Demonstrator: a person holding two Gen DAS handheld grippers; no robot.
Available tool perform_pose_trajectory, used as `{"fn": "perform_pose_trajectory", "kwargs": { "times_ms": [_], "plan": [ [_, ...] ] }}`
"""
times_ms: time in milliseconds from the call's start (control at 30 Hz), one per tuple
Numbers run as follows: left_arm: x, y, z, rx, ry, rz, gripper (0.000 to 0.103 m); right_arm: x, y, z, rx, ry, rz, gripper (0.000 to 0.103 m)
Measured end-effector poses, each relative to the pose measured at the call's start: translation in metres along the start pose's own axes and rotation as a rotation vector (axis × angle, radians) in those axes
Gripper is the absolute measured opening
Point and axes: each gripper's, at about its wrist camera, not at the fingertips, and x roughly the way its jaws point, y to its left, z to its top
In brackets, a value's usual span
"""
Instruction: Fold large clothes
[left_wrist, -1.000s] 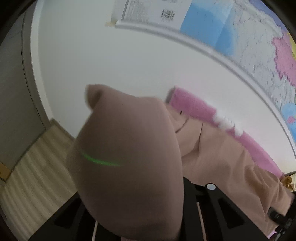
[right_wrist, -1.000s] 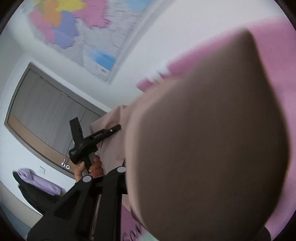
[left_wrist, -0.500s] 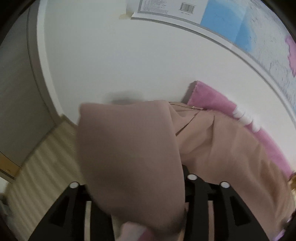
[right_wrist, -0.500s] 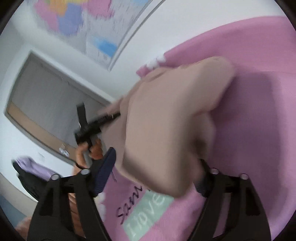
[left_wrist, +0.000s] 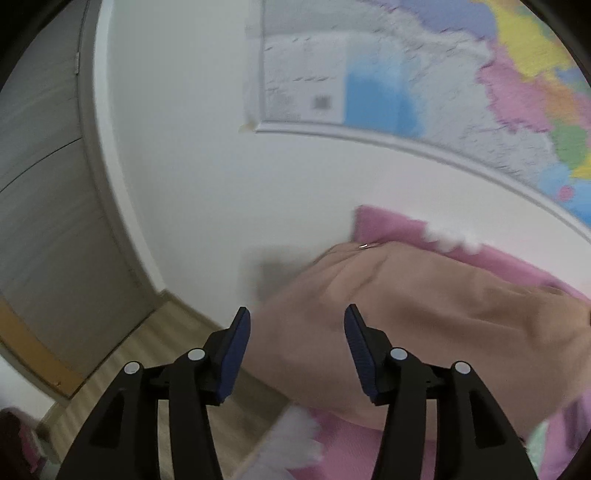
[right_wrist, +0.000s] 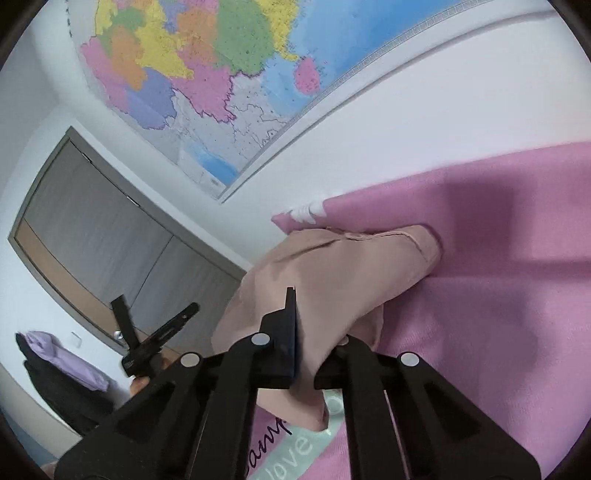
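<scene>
**Mia:** Both hands have let the folded part drop, so the tan garment (left_wrist: 424, 302) now lies on the pink blanket (right_wrist: 498, 332) by the wall.

**Ben:** And the fingers?

**Mia:** The left gripper (left_wrist: 297, 354) has just been opening and holds nothing. The right gripper (right_wrist: 314, 354) has just snapped closed, and cloth is pinched in it.

**Ben:** What could go wrong?

**Mia:** If the right hand pulls away, I think it drags the fold open.
</scene>
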Motion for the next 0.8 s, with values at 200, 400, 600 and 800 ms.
{"fn": "perform_pose_trajectory", "kwargs": {
  "times_ms": [200,400,600,800],
  "plan": [
    [0.001,-0.046,-0.022,0.080,0.085,-0.223,0.052,0.037,-0.022,-0.016,0.114,0.172,-0.026,0.031],
    [0.004,-0.093,-0.042,0.193,0.126,-0.326,0.052,0.009,0.013,-0.065,-0.220,0.227,-0.078,0.068],
    [0.019,-0.129,-0.049,0.249,0.154,-0.331,0.053,0.027,0.030,-0.083,-0.253,0.335,-0.093,0.013],
    [0.031,-0.146,-0.060,0.320,0.161,-0.253,0.055,0.011,0.028,-0.080,-0.192,0.384,-0.138,0.013]
  ]
}}
